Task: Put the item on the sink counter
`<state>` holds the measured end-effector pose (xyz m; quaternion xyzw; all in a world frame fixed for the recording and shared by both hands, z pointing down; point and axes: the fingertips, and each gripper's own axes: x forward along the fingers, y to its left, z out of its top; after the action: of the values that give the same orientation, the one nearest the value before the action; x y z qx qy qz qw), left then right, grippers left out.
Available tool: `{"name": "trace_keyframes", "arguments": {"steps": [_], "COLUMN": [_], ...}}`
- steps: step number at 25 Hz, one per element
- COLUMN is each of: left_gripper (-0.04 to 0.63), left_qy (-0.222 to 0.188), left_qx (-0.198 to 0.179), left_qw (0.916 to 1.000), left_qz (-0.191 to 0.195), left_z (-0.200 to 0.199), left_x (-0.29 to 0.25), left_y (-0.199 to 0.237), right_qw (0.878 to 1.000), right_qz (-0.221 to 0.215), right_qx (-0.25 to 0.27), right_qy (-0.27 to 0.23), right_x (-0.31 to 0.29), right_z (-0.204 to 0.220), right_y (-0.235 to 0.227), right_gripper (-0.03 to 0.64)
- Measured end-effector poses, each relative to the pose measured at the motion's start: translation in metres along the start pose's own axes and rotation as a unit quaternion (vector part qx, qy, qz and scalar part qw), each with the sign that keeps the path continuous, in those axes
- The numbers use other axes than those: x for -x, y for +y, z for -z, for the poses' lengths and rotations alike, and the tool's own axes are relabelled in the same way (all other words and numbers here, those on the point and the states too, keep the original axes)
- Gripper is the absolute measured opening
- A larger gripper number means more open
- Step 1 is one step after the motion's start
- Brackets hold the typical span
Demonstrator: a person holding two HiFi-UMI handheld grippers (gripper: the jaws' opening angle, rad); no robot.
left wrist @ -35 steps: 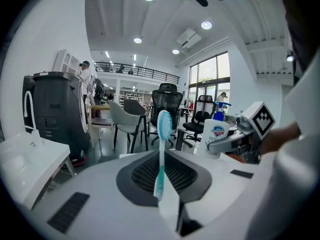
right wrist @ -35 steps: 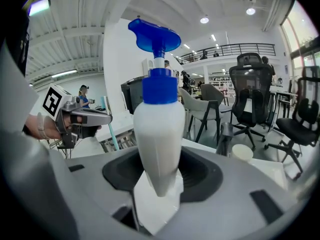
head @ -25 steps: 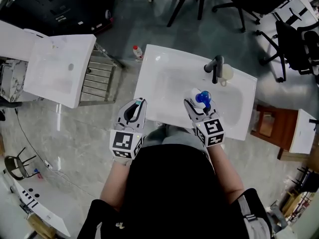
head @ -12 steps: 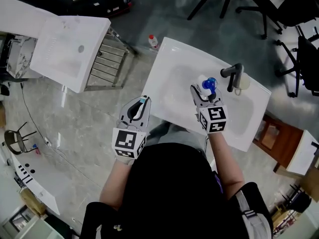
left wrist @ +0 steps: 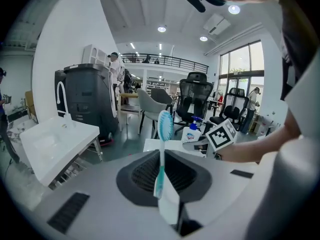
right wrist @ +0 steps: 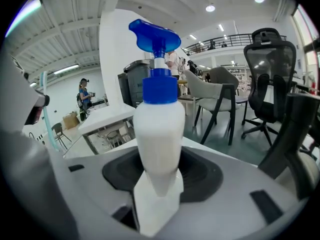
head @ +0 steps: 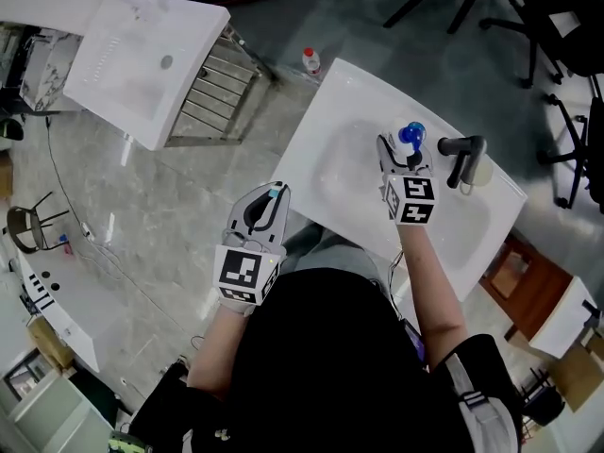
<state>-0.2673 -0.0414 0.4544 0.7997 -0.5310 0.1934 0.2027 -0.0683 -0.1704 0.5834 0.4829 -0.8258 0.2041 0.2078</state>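
My right gripper is clamped on 1 white pump bottle with a blue top, above the sink basin and just beside the faucet. My left gripper pinches 1 toothbrush upright, near the sink's front edge.

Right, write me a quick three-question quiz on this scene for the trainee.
1. Multiple choice: what does the left claw hold? A) a toothbrush B) a sponge C) a cup
2. True or false: the right claw is empty.
3. Short answer: in the head view, which dark fixture stands on the sink right beside the right claw?

Key
1. A
2. False: it is shut on a white pump bottle with a blue top.
3. The faucet.
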Motion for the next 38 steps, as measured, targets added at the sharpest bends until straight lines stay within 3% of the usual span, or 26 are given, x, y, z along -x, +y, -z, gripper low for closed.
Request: {"name": "trace_keyframes", "arguments": {"steps": [16,21,38], "left_gripper": [0.042,0.041,0.043], "left_qy": [0.024,0.028,0.024], "left_qx": [0.02,0.027,0.025], "left_qw": [0.999,0.9985,0.999], "left_qz": [-0.031,-0.039,-0.029], "left_z": [0.024,0.03,0.03], "left_x": [0.004,0.005,0.006], "left_y": [-0.007,-0.002,0.0], "right_qw": [0.999,0.999,0.997], "right_qz": [0.045,0.052,0.076], "right_qx": [-0.013,0.01,0.023], "right_qy": [0.018,0.001,-0.007], "right_x": [-0.048,-0.059,-0.061], "right_z": [0.03,0.026,0.025], "right_y": [-0.041,-0.043,-0.045], "right_gripper": [0.206,0.207,0.227]}}
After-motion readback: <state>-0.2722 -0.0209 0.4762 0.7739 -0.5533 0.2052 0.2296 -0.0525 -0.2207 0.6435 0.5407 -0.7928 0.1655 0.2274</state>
